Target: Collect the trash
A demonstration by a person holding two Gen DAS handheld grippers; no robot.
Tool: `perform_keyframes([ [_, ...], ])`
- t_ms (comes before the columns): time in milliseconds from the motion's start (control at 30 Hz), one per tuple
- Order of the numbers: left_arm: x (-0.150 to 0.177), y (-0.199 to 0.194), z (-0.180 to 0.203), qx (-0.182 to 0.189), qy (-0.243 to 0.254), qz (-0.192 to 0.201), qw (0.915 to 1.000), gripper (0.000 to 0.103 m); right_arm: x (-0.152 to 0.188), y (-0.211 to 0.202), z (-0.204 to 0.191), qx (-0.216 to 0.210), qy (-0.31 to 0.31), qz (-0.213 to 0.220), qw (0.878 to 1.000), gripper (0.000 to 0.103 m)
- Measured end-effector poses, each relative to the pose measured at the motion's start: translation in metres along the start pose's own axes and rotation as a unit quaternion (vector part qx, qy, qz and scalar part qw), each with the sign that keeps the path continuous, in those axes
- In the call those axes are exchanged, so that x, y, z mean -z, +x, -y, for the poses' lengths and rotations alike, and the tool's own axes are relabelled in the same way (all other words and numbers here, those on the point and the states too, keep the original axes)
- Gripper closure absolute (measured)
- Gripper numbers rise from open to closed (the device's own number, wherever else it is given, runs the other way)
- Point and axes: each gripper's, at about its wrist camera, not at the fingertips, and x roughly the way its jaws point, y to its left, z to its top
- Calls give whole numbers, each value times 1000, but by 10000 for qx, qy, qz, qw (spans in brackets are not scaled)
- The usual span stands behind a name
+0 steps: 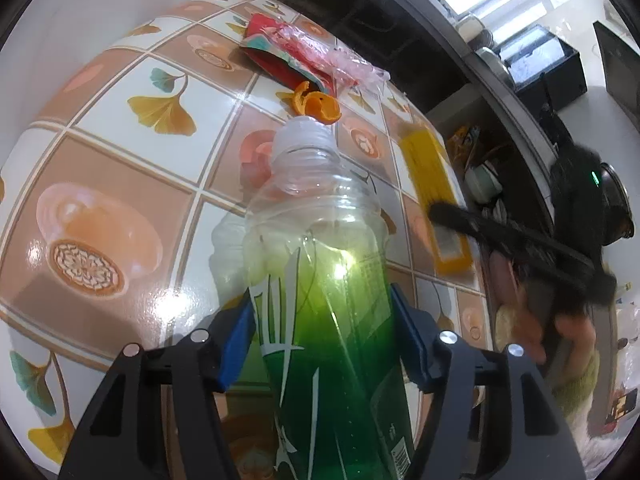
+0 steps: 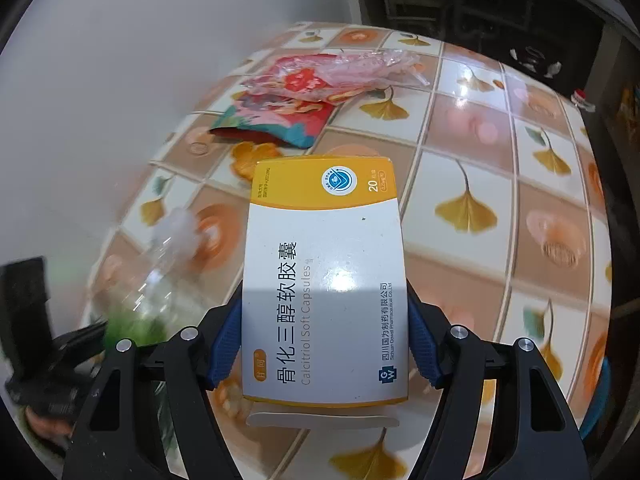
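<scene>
My left gripper (image 1: 325, 338) is shut on a clear plastic bottle with a green label (image 1: 320, 280), its white cap pointing away, held over the tiled table (image 1: 120, 200). My right gripper (image 2: 325, 344) is shut on a white and yellow medicine box (image 2: 324, 280). The box also shows in the left wrist view (image 1: 436, 196), at the right table edge with the right gripper's black finger (image 1: 500, 236) on it. The bottle shows blurred at the left of the right wrist view (image 2: 160, 280). An orange peel (image 1: 314, 104), a red snack wrapper (image 1: 280, 50) and a crumpled clear plastic bag (image 1: 344, 60) lie on the far side of the table.
A white wall borders the table on the left. A dark counter with pots and a black appliance (image 1: 544, 60) stands to the right, past the table edge. In the right wrist view the peel (image 2: 252, 160), wrapper (image 2: 276, 120) and bag (image 2: 340, 72) lie ahead of the box.
</scene>
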Motion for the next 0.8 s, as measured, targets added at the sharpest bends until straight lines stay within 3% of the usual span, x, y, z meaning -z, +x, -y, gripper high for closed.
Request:
perform_keyframes([
  [200, 5, -2, -2, 154, -107, 101, 9998, 43, 21, -19, 0, -363, 226, 95, 9990, 36],
  [567, 5, -14, 21, 339, 128, 329, 9988, 43, 46, -50, 7, -552, 585, 452, 9957, 36],
  [800, -2, -20, 51, 566, 444, 405, 9966, 43, 64, -70, 32, -553, 1034, 690, 9907, 36],
])
